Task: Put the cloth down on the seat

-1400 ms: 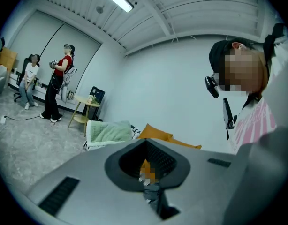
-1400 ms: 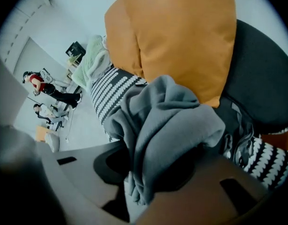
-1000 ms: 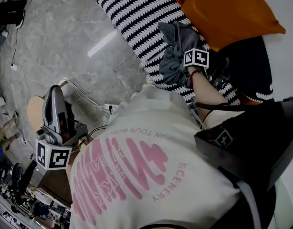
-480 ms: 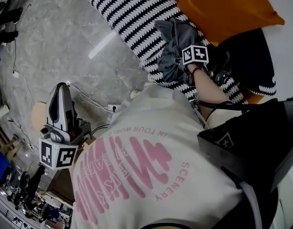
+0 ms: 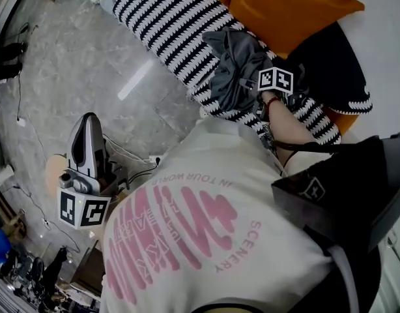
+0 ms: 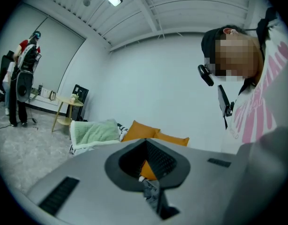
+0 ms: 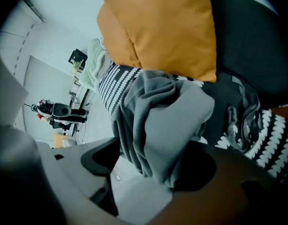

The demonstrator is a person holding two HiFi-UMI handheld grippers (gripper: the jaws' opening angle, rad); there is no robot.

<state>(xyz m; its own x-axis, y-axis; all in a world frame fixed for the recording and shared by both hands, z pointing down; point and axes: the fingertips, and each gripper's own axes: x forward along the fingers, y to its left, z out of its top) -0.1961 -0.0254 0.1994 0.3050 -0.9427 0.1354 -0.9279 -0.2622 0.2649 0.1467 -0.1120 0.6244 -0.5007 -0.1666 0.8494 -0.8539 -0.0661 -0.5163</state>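
Note:
The grey cloth point(image 5: 231, 70) lies bunched on the black-and-white striped seat cover point(image 5: 167, 18), just in front of an orange cushion point(image 5: 285, 5). My right gripper point(image 5: 255, 78) is at the cloth's right side, its marker cube above the wrist. In the right gripper view the cloth point(image 7: 167, 121) hangs in folds between the jaws of the right gripper point(image 7: 153, 175). They are opening and stand wide, with the pads off the fabric. My left gripper point(image 5: 86, 139) is held out over the floor at the left. Its jaws are together and empty point(image 6: 146, 172).
A black cushion point(image 5: 330, 70) lies right of the cloth, partly over the striped cover. A green blanket point(image 6: 94, 131) sits at the seat's far end, with a small round side table point(image 6: 69, 104) beyond it. Cables run over the grey floor point(image 5: 70, 77).
The right gripper's marker cube has drawn slightly right, away from the cloth, which now rests lower and more spread on the striped cover. The left gripper stays raised over the floor.

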